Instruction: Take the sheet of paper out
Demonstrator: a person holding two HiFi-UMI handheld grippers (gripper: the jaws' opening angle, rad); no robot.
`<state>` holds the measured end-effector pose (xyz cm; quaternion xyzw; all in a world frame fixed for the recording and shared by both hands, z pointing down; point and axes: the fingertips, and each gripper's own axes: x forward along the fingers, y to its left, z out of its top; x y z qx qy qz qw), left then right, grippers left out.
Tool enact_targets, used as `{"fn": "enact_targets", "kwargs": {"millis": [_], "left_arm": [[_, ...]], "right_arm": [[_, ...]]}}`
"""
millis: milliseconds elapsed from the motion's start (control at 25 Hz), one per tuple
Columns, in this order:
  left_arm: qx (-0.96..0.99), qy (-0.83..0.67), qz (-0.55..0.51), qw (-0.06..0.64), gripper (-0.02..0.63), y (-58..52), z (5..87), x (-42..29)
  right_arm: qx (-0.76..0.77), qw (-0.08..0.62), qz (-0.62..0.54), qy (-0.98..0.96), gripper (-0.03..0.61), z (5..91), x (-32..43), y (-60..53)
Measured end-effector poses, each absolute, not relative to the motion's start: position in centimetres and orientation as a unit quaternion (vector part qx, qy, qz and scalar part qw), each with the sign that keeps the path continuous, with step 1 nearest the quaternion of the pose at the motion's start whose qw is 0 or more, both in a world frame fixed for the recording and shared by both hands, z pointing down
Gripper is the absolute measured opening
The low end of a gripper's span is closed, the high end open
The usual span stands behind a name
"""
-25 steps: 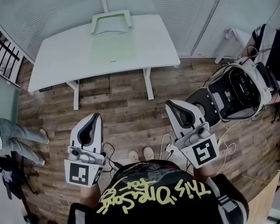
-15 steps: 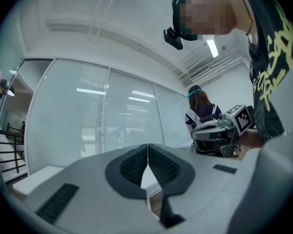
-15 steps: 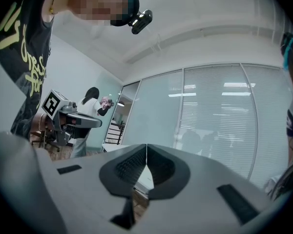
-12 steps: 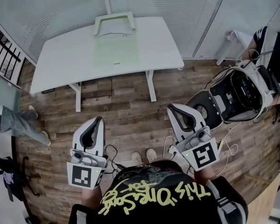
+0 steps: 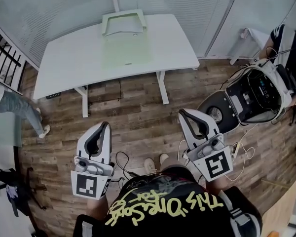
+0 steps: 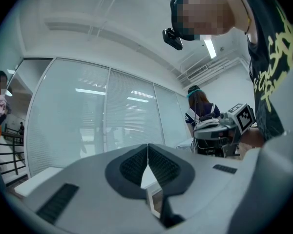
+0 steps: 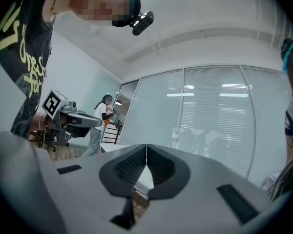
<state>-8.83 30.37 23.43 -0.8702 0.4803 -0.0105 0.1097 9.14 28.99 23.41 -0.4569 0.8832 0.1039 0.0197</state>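
Observation:
A white table (image 5: 64, 58) stands ahead of me across the wooden floor. On it lies a pale green sheet (image 5: 127, 51), and a white tray-like holder (image 5: 123, 22) sits at its far edge. My left gripper (image 5: 104, 126) is shut and empty, held level over the floor well short of the table. My right gripper (image 5: 182, 113) is also shut and empty, at about the same distance. In the left gripper view the jaws (image 6: 147, 152) meet with nothing between them. The right gripper view shows the same closed jaws (image 7: 146, 152).
A white and black machine (image 5: 251, 95) with an open lid stands on the floor to my right, with cables (image 5: 239, 154) trailing beside it. A person (image 5: 15, 107) walks at the left by a railing. Another person (image 5: 286, 43) is at the far right. Glass walls stand behind the table.
Both grippers and I have edged a little toward the table, which sits slightly lower in the head view. The person at the left has walked further up the frame.

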Motion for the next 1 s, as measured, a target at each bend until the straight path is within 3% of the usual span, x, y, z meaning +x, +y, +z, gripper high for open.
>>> {"fn": "enact_targets", "kwargs": {"millis": [1000], "left_arm": [[-0.86,0.496,-0.012,0.116,0.009,24.6,23.9,-10.2]], "right_arm": [[-0.441,0.027,0.113,0.89,0.008,23.6,7.7,22.3]]}}
